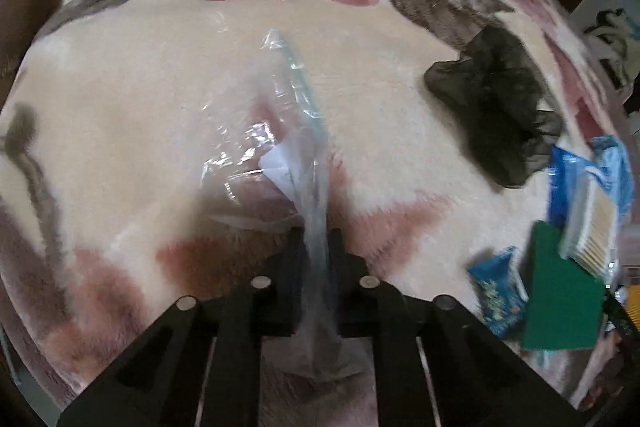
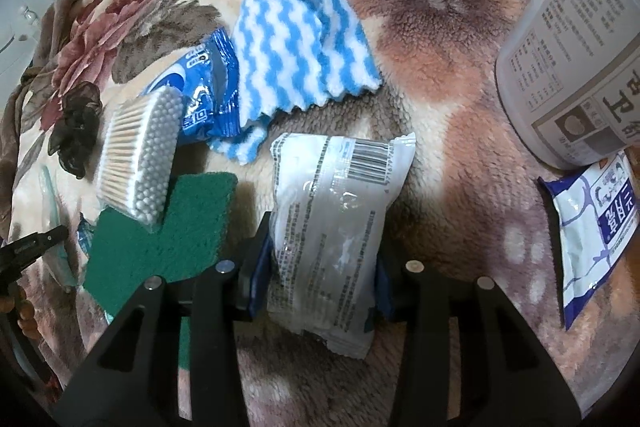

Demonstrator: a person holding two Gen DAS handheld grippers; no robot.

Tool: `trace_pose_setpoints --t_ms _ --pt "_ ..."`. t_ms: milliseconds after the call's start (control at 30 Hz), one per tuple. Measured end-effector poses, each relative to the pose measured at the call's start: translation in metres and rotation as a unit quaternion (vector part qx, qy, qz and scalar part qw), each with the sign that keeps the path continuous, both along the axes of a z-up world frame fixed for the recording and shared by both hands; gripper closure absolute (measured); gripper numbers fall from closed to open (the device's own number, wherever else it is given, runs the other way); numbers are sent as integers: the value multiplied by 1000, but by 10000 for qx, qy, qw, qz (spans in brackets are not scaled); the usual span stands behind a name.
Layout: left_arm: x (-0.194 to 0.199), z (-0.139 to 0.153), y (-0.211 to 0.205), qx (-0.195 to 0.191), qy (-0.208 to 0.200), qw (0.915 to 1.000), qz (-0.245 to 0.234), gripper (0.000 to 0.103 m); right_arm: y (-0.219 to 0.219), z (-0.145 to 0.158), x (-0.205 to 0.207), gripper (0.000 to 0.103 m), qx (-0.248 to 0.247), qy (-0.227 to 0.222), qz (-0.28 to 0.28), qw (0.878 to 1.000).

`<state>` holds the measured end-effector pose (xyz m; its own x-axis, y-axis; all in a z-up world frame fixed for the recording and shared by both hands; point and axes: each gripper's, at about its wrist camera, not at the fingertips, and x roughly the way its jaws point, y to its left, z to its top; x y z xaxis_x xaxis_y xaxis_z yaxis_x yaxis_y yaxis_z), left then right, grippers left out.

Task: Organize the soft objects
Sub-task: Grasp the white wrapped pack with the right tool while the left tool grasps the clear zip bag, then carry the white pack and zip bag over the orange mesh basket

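I have my left gripper [image 1: 316, 239] pinched on the edge of a clear, crinkly plastic bag [image 1: 280, 131], which trails forward from the jaws and lies slack on the plush floral blanket [image 1: 120, 75]; its mouth does not look open to me, though the film is hard to read. My right gripper [image 2: 320, 259] is clamped across a white sealed plastic packet with a barcode [image 2: 332, 223], fingers pressing on both long sides, and the packet looks lifted slightly off the blanket — I cannot be sure. As far as I can judge, the sorting has barely started: nothing shows inside the bag, and the rest of the pile lies loose. Just left of the held packet sits a green scouring pad [image 2: 168, 239] with a clear pack of cotton swabs [image 2: 140, 163] lying over its top edge; behind those, a shiny blue foil pouch [image 2: 200, 95] is partly covered by a blue-and-white zigzag cloth [image 2: 304, 39]. A dark sheer piece of fabric [image 1: 500, 107] lies apart on the blanket, between the bag and the pile. Off to my right are a blue-and-white wipes packet [image 2: 596, 239] and a large white printed tub [image 2: 576, 39] — whether those belong to the job I cannot tell. What is left, I reckon, is getting the bag open and feeding in everything soft.
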<state>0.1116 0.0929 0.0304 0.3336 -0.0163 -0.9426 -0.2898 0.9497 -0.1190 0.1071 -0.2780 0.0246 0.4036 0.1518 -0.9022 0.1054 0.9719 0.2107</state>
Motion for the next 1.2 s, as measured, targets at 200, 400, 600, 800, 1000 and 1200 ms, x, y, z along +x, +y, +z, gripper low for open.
trace_pose_setpoints --t_ms 200,400,600,800,1000,1200 --pt "-22 17 -15 -23 -98 9997 -239 97 -5 11 -8 61 -5 -104 -28 9999" --pt "-35 29 -35 90 -110 9990 -435 97 -7 23 -14 61 47 -181 -21 9998" --pt "-48 47 -49 49 -231 9984 -521 97 -8 38 -24 61 116 -317 16 9994" --pt "-56 66 -65 59 -360 9972 -659 97 -8 55 -34 61 187 -465 82 9987" --pt "-57 81 -77 129 -423 9964 -728 97 -6 70 -34 61 207 -570 167 9980" --pt "-40 96 -96 158 -487 9951 -851 97 1 84 -25 61 127 -581 360 9976"
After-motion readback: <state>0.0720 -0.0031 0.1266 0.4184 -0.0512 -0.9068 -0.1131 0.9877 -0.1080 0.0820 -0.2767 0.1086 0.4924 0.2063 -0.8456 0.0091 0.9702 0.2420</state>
